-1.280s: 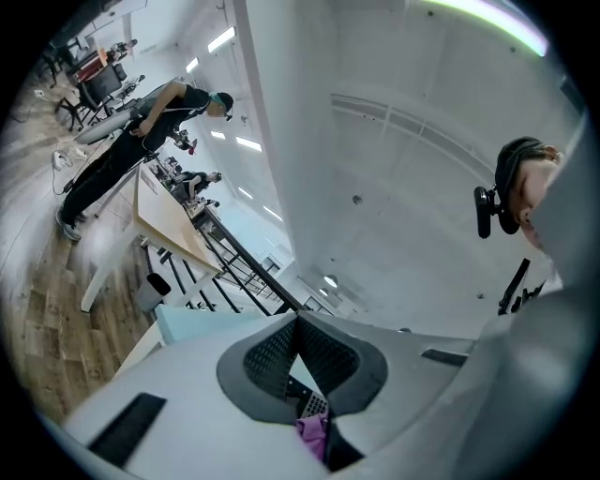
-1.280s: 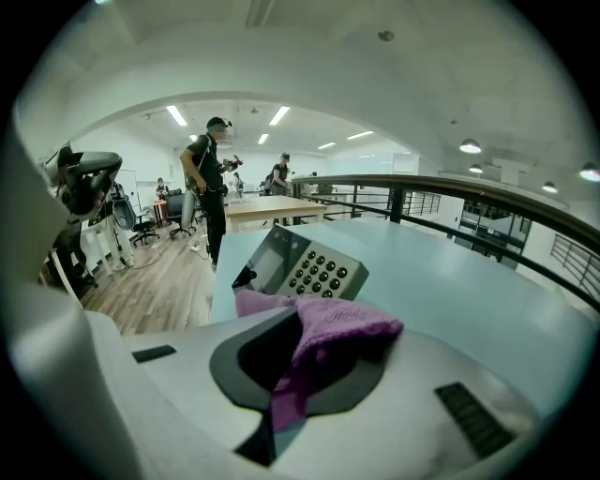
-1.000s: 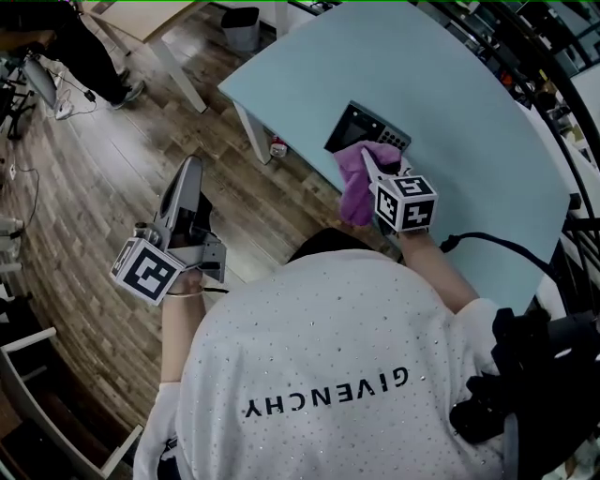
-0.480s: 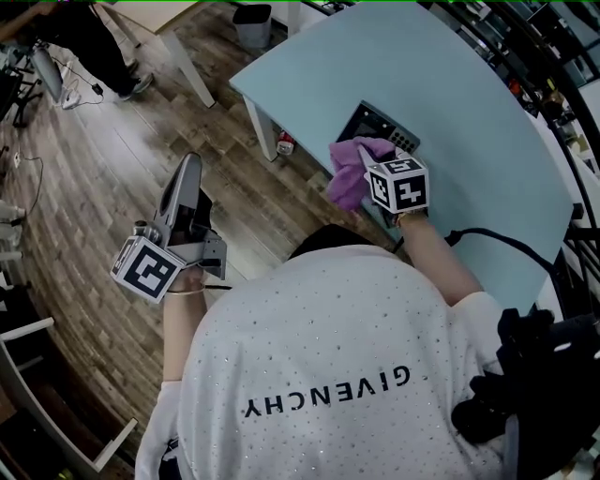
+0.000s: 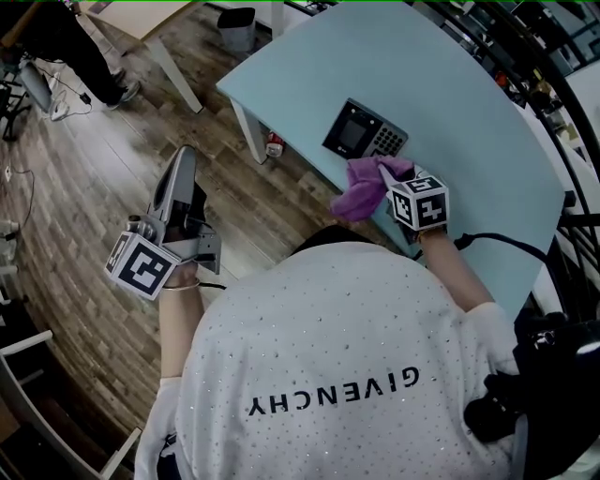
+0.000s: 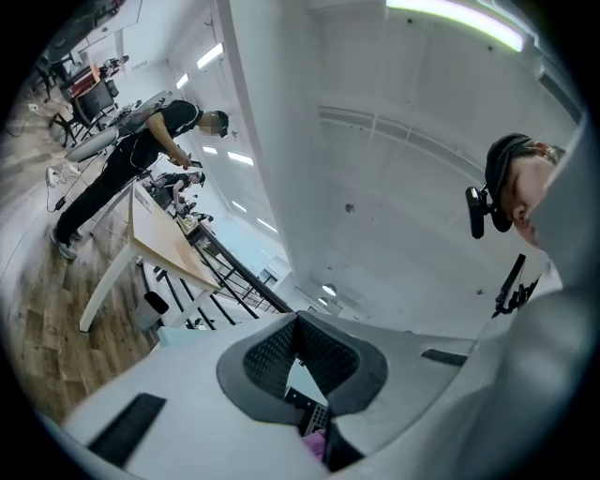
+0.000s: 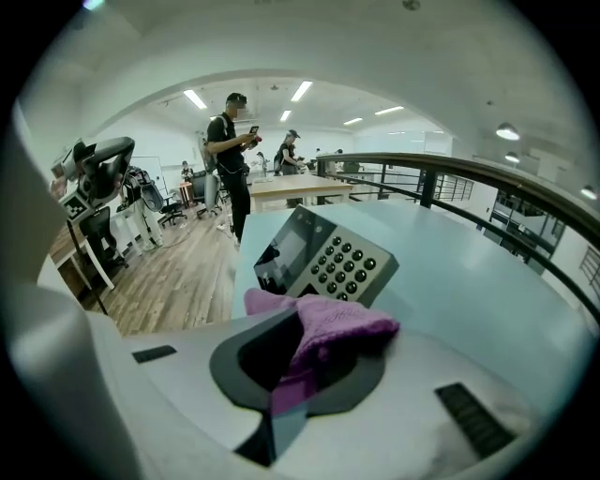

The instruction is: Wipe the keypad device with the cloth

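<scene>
The black keypad device point(image 5: 364, 133) lies face up near the front-left edge of the pale blue table point(image 5: 450, 103), its screen and buttons uncovered. My right gripper point(image 5: 382, 175) is shut on a bunched purple cloth point(image 5: 368, 190), held just short of the device's near side; part of the cloth hangs past the table edge. In the right gripper view the cloth point(image 7: 330, 328) fills the jaws, with the keypad device point(image 7: 323, 258) right ahead. My left gripper point(image 5: 182, 161) hangs over the wooden floor, well left of the table, jaws together and empty; its own view point(image 6: 298, 323) points up at the ceiling.
A black cable point(image 5: 492, 240) lies on the table beside my right arm. A white table leg point(image 5: 246, 134) with a small can point(image 5: 274, 146) by it stands below the left edge. A dark bin point(image 5: 236, 26) and a standing person point(image 7: 231, 150) are farther off.
The right gripper pushed the cloth onto the keypad's near side, then drew it back toward me, off the device. The left gripper has stayed put.
</scene>
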